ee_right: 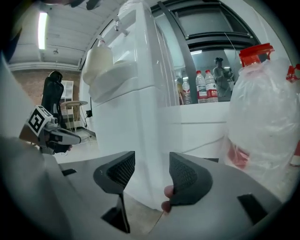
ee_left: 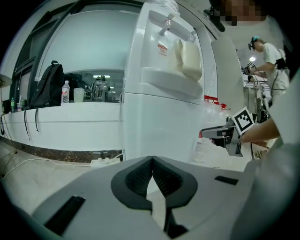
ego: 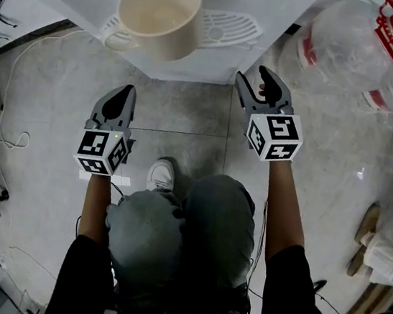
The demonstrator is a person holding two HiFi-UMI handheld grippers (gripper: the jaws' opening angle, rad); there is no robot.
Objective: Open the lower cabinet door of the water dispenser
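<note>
Your right hand-held gripper (ee_right: pixel 152 161), jaws apart and empty, faces a front corner of the water dispenser (ee_right: pixel 136 117), nearest the upright edge of its lower cabinet door (ee_right: pixel 122 136). Your left hand-held gripper (ee_left: pixel 152 159), jaws together, faces the dispenser's front.

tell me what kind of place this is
Probably an office or lab break corner: a water dispenser stands on a tiled floor, spare water jugs sit beside it, and a backpack rests on a counter.

place: office-like workroom | cues: water dispenser (ee_left: pixel 159 93), backpack (ee_left: pixel 49 86), power strip (ee_left: pixel 105 162)
</note>
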